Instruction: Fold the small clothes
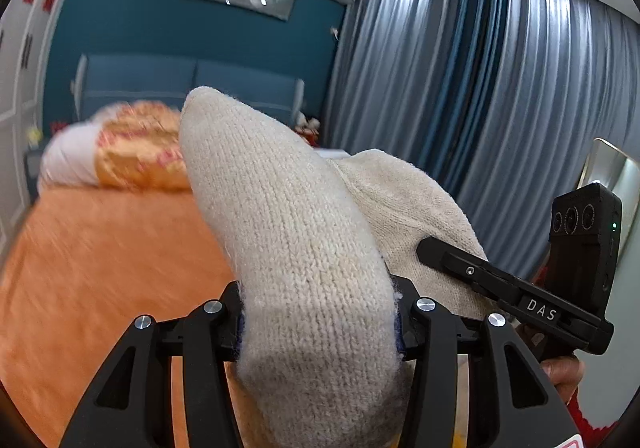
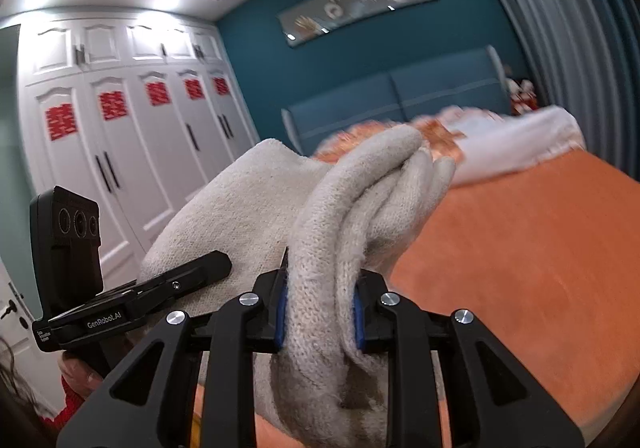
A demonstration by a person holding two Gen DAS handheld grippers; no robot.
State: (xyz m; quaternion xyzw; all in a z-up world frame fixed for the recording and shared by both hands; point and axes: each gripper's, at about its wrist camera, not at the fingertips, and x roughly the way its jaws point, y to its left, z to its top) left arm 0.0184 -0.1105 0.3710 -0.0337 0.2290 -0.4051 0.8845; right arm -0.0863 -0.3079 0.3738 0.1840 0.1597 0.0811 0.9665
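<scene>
Gripping a cream knitted garment (image 1: 304, 248) between them, both sets of tongs are clenched on the wool above the bed (image 1: 100, 268). The left tongs (image 1: 320, 324) pinch a thick rounded fold of the knit, which bulges up and forward past the fingertips and hides most of the blue pads. In the right wrist view, the right tongs (image 2: 320, 312) clamp several bunched layers of the same cream knitted garment (image 2: 340, 228), the blue pads (image 2: 281, 312) pressed against either side of the bundle. The cloth stretches across from one pair of tongs to the other, held clear of the orange bedspread (image 2: 540, 268).

Each view shows the other handheld device beside the wool, with its black camera block and a hand (image 1: 560, 372) under the handle. A rolled orange-and-white quilt (image 1: 132, 151) lies at the head of the bed, against the blue headboard (image 2: 400, 99). White wardrobe doors (image 2: 132, 151) with red paper cuttings stand along one wall, grey-blue curtains (image 1: 480, 87) along another.
</scene>
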